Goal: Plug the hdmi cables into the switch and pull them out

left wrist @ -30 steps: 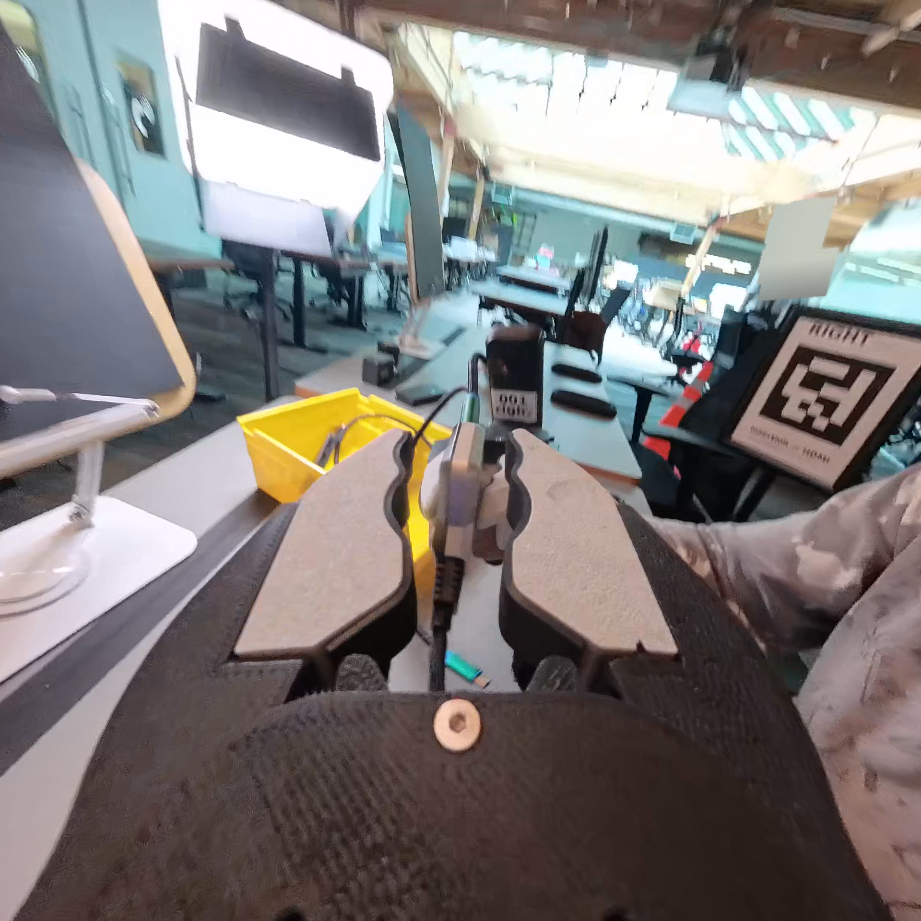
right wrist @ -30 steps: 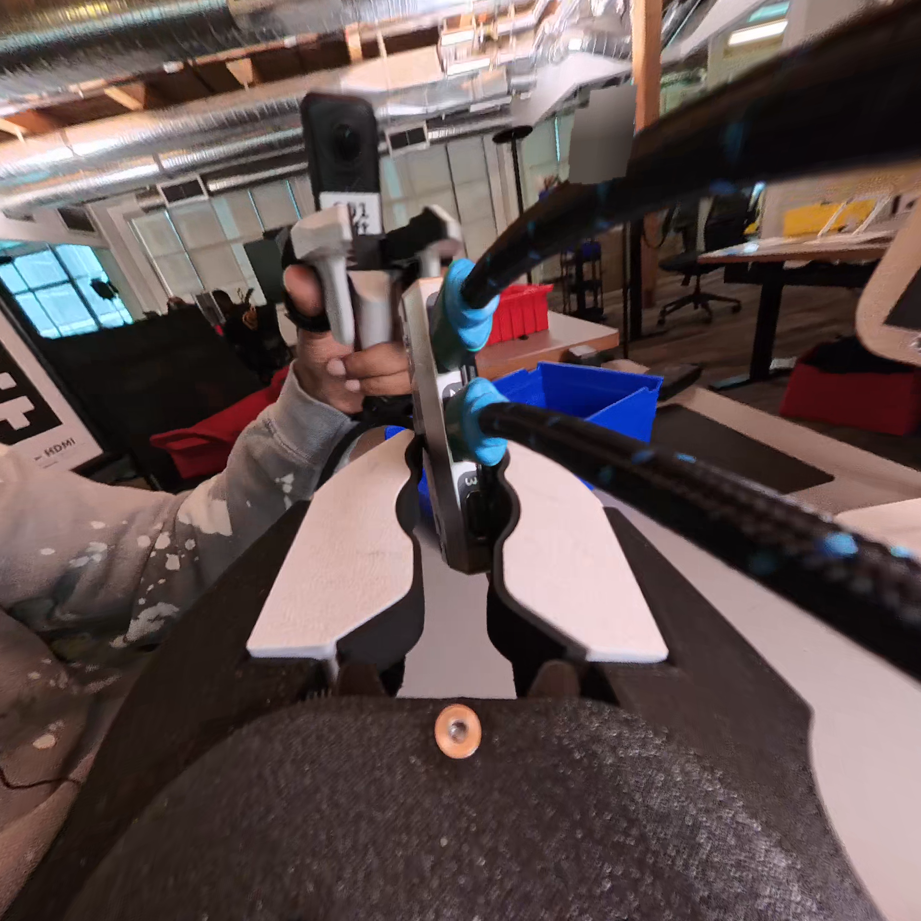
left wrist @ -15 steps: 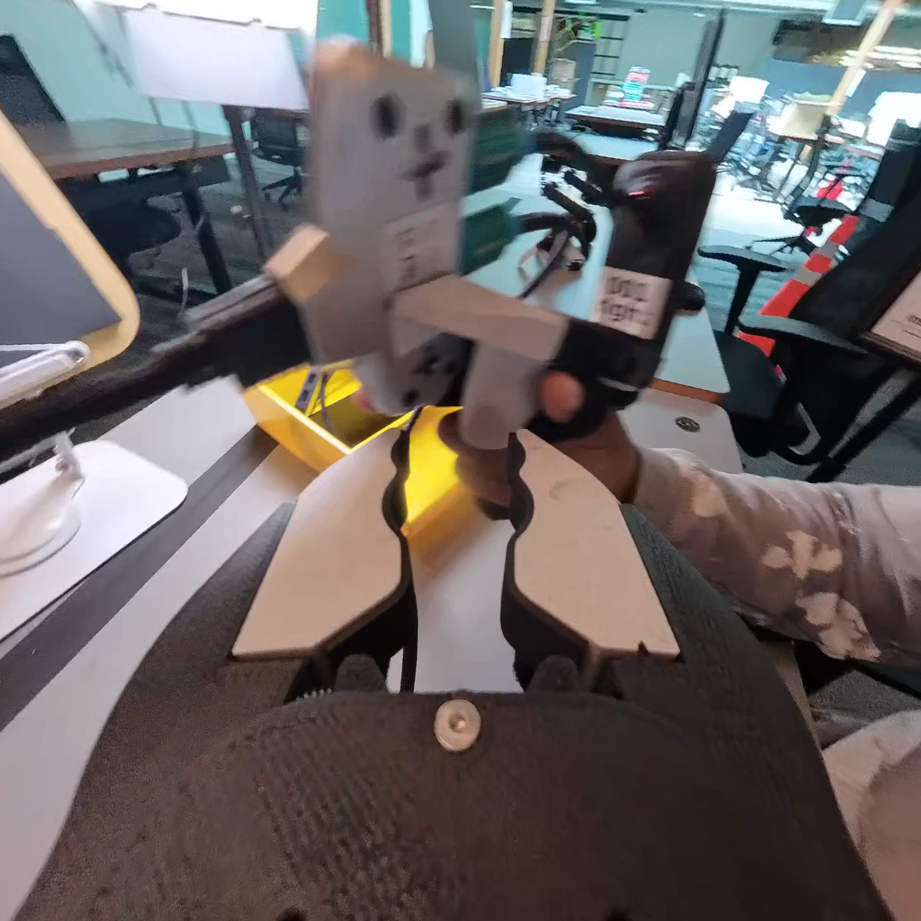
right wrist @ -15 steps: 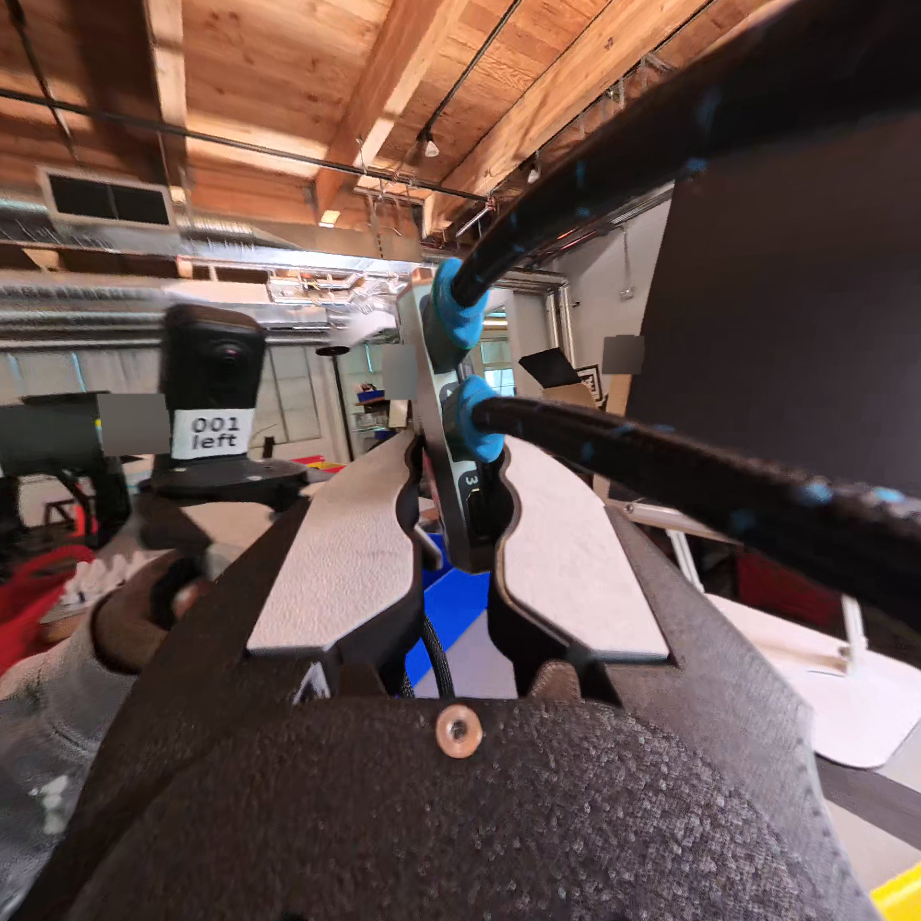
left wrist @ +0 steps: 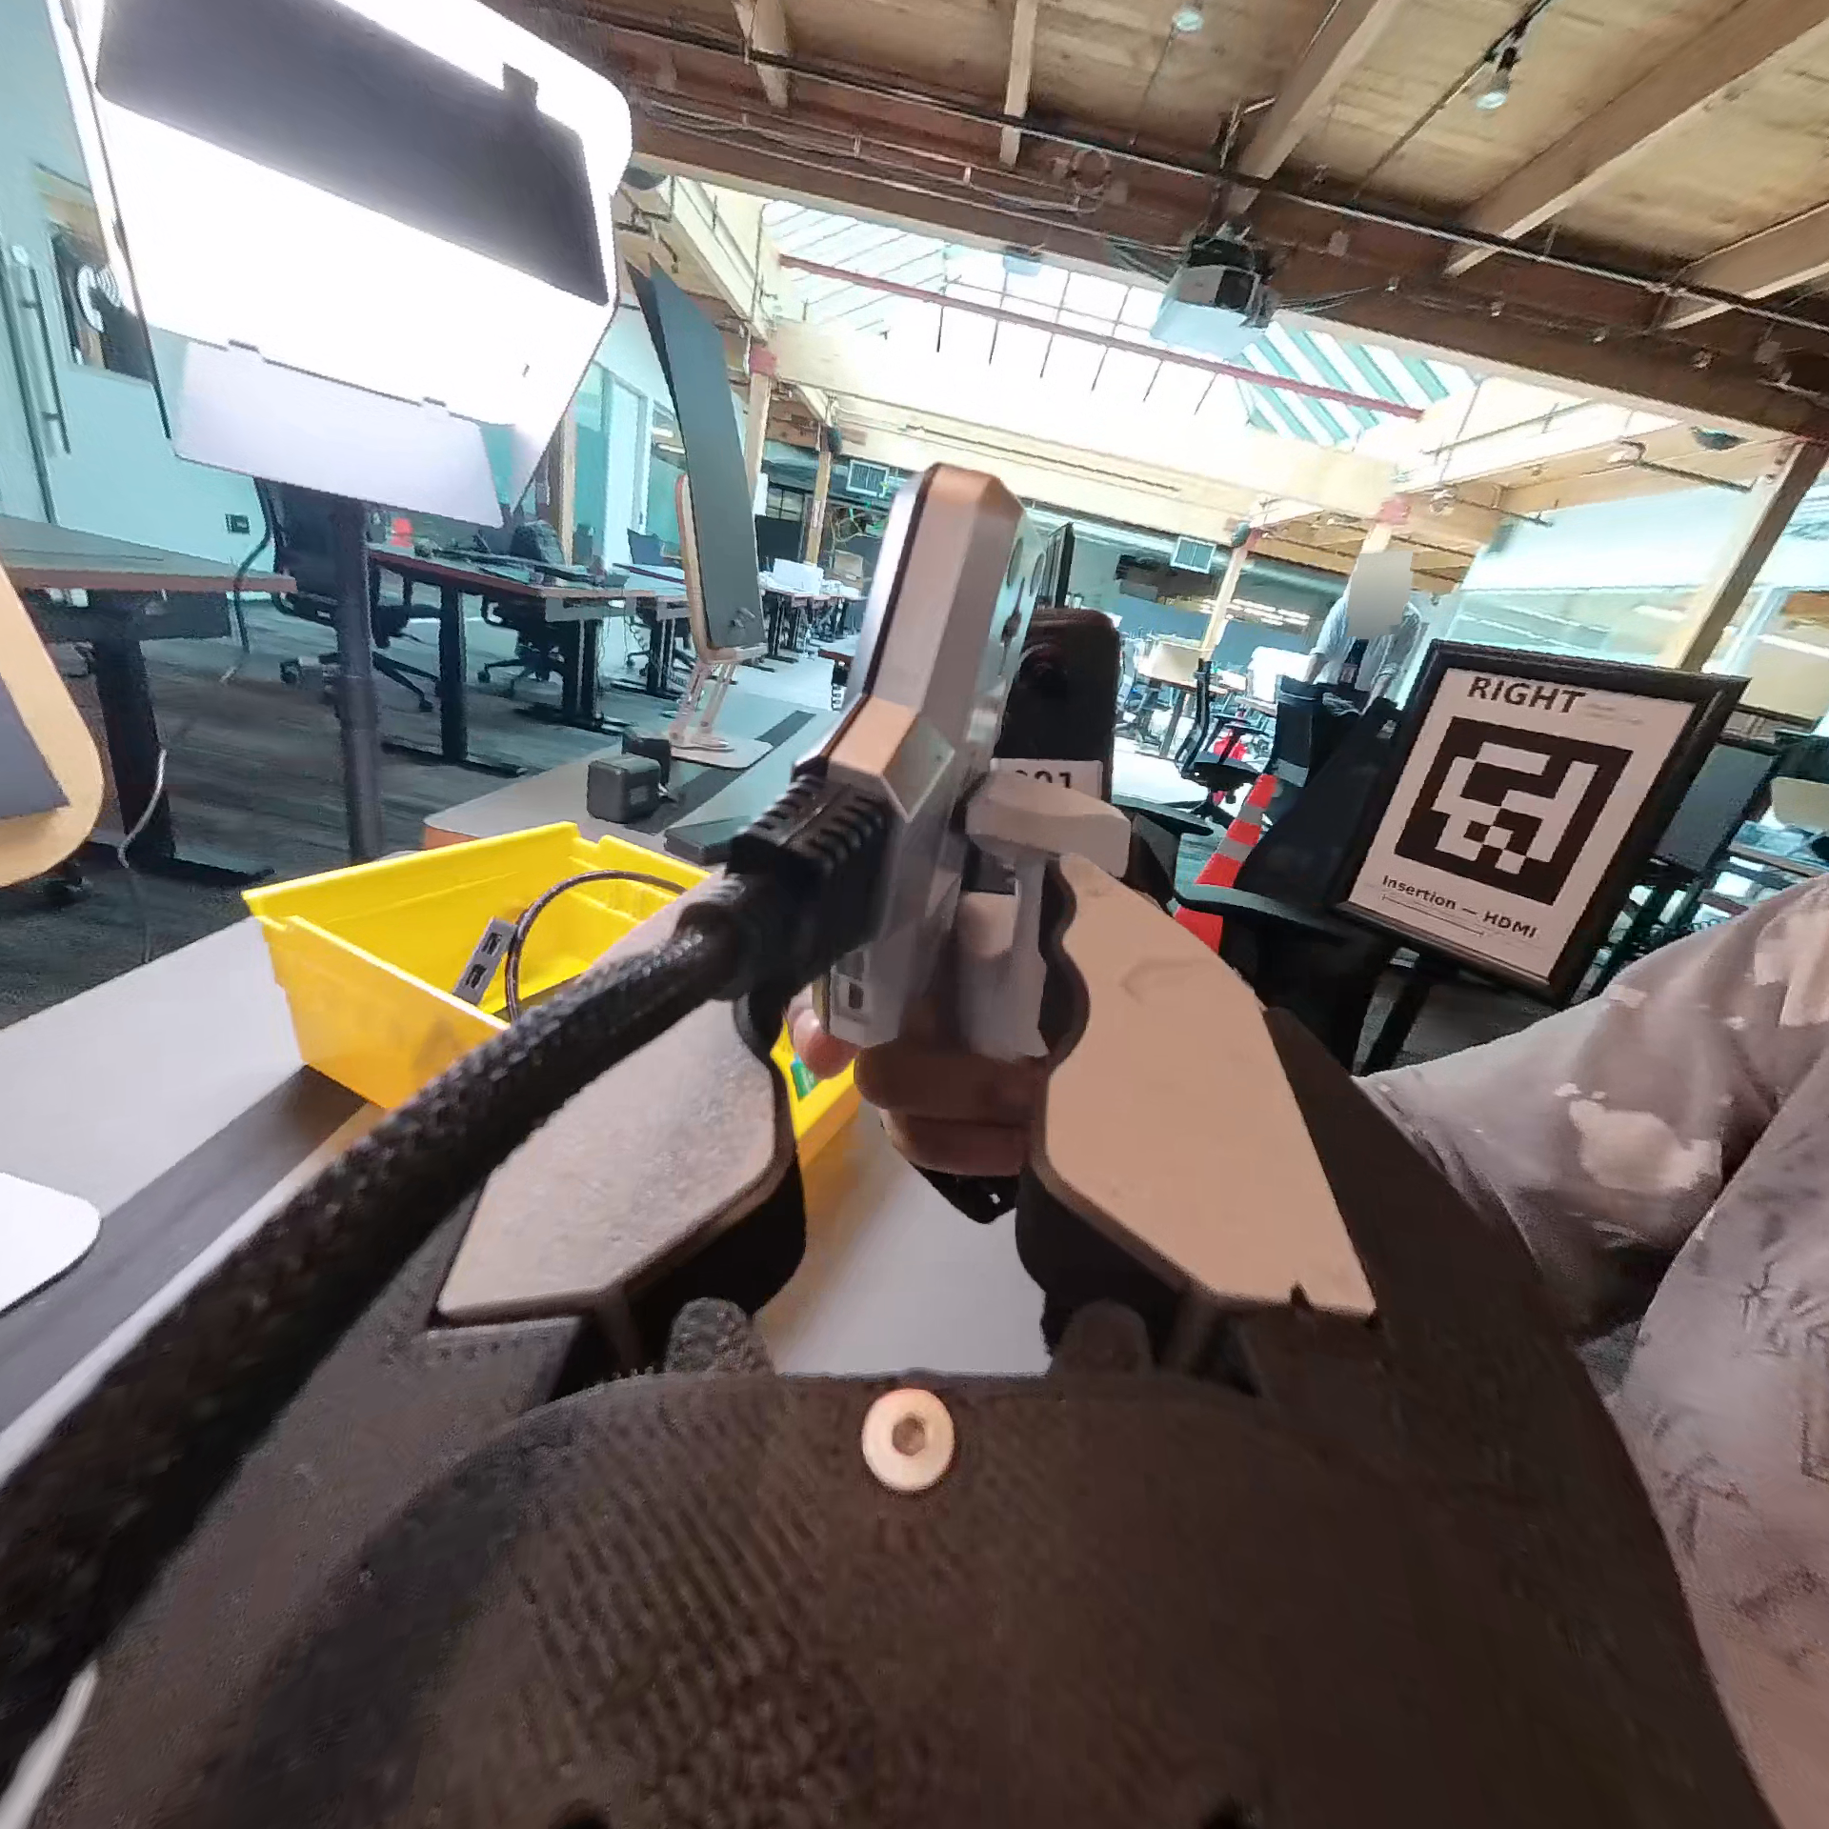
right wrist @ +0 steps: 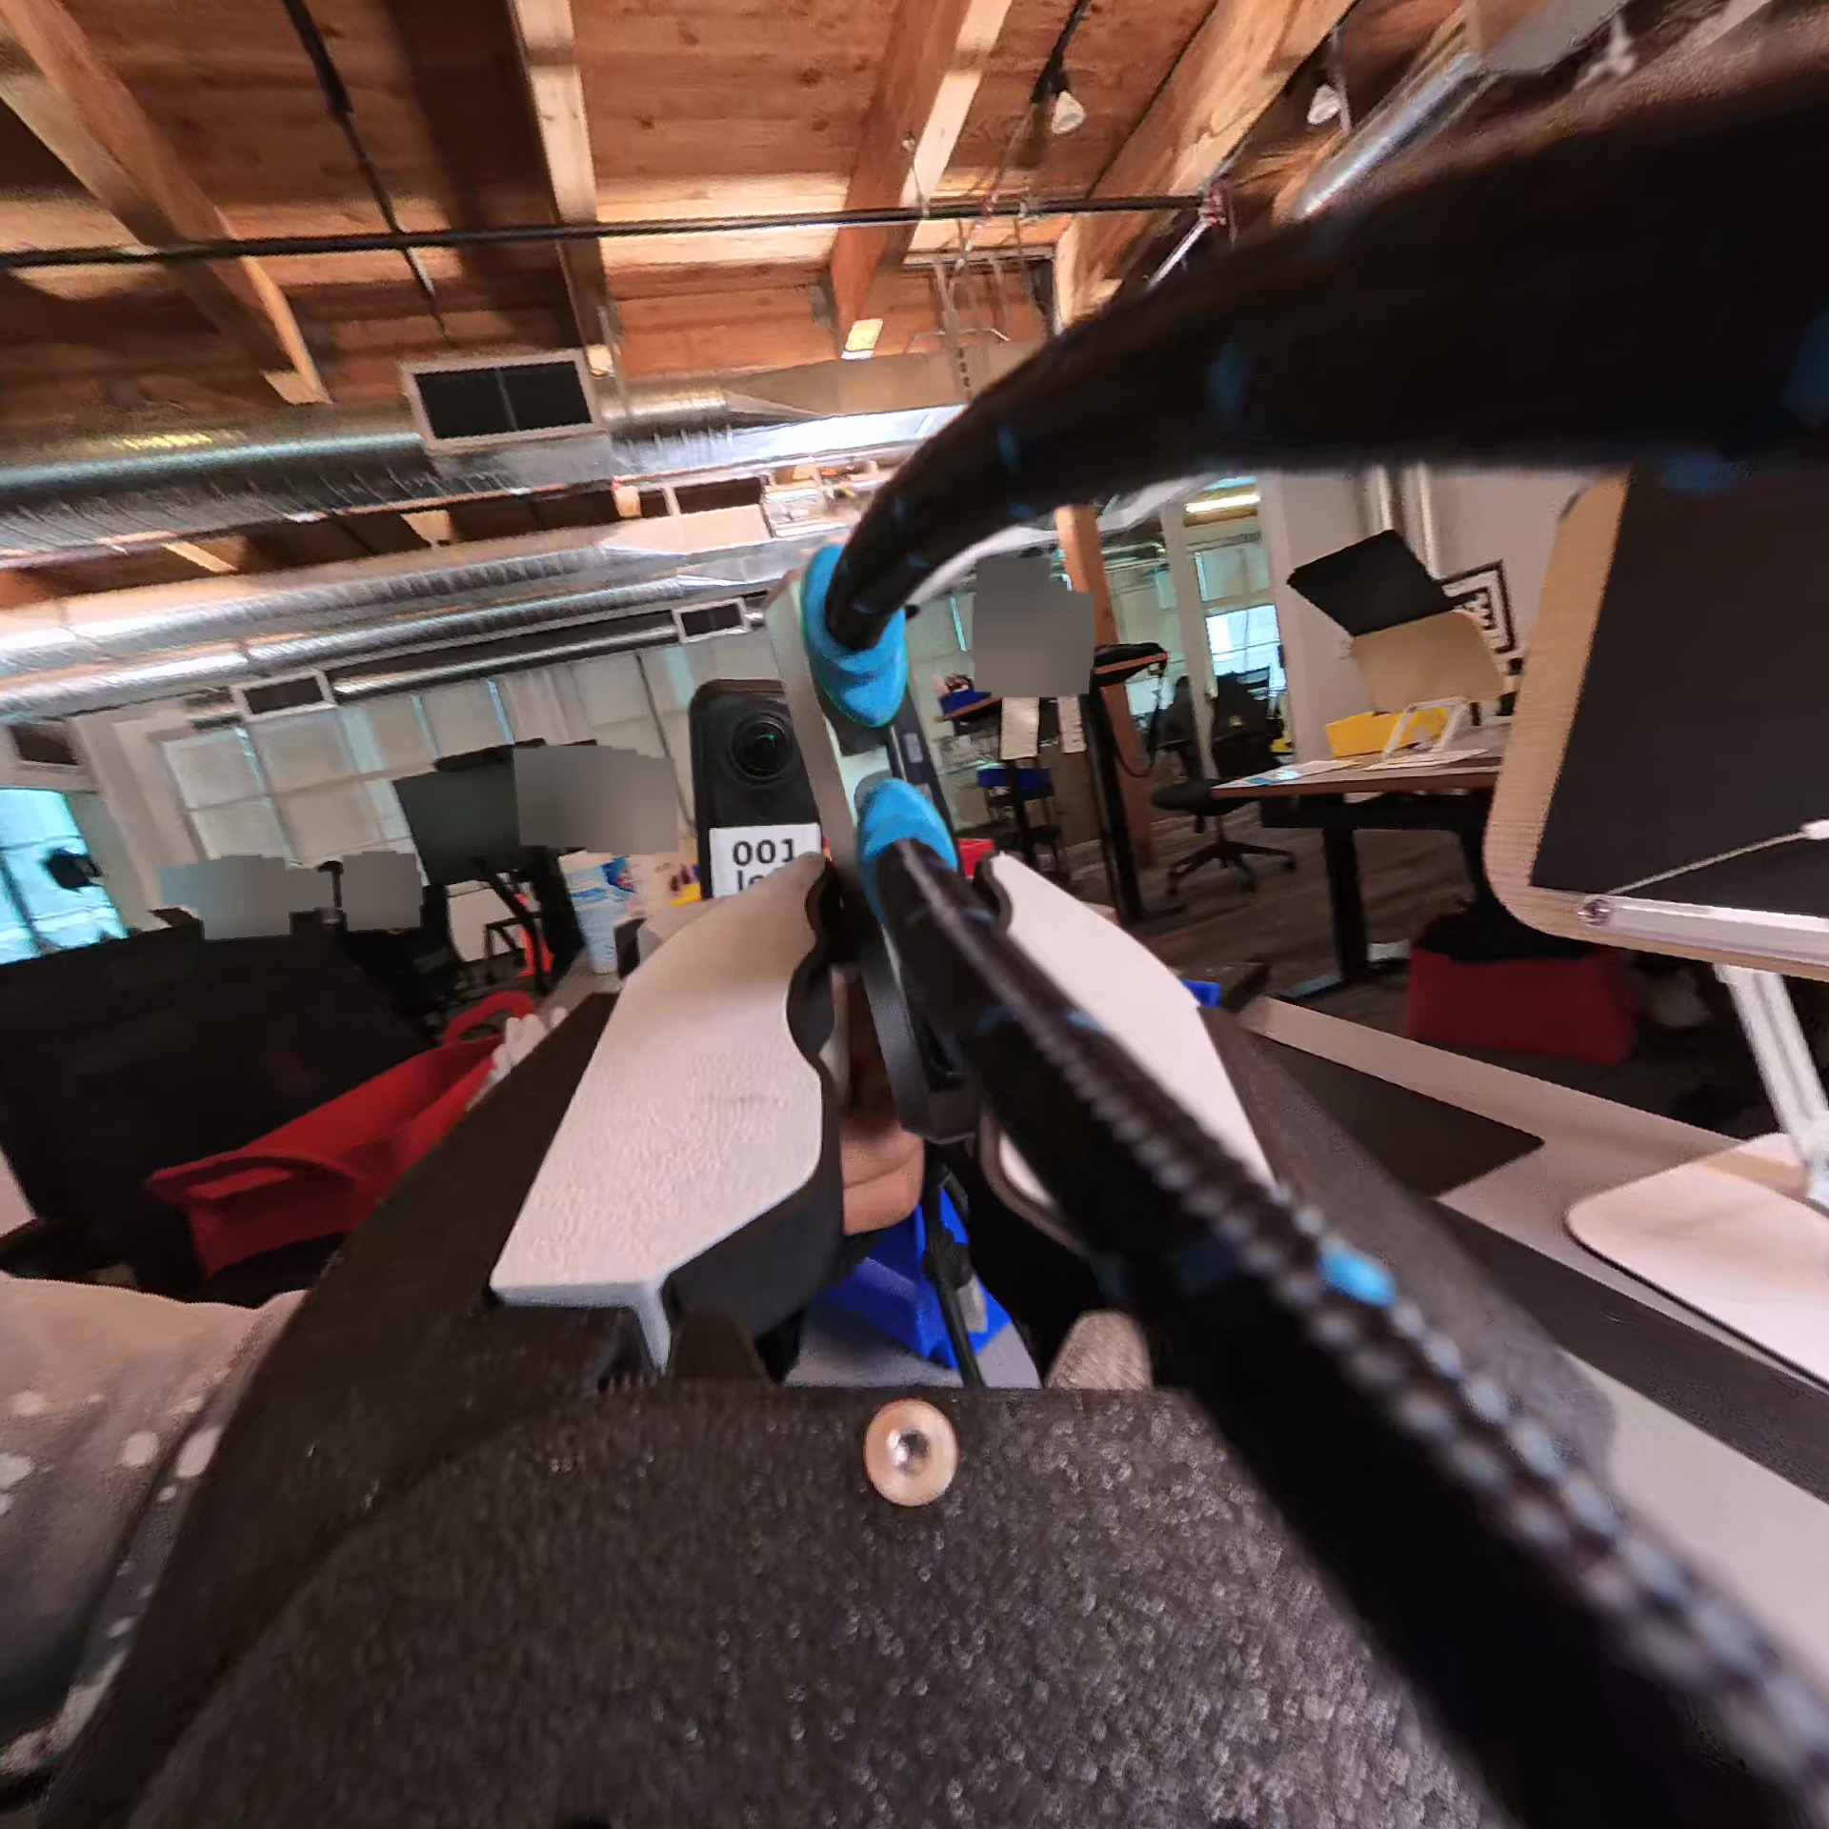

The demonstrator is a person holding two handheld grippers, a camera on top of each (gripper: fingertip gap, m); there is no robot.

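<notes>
Switch (right wrist: 859, 891): upright in mid-air above the bench, clamped edge-on in the right gripper (right wrist: 896, 965).
Left gripper (left wrist: 920, 950): parted, holding nothing, nearest the black cable (left wrist: 554, 1029).
Cable axis: runs left from the switch.
Blue plugs (right wrist: 859, 648): seated opposite.

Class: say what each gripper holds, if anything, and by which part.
The right gripper clamps the grey switch by its lower end, below the two blue plugs. The left gripper is open and holds nothing.
</notes>
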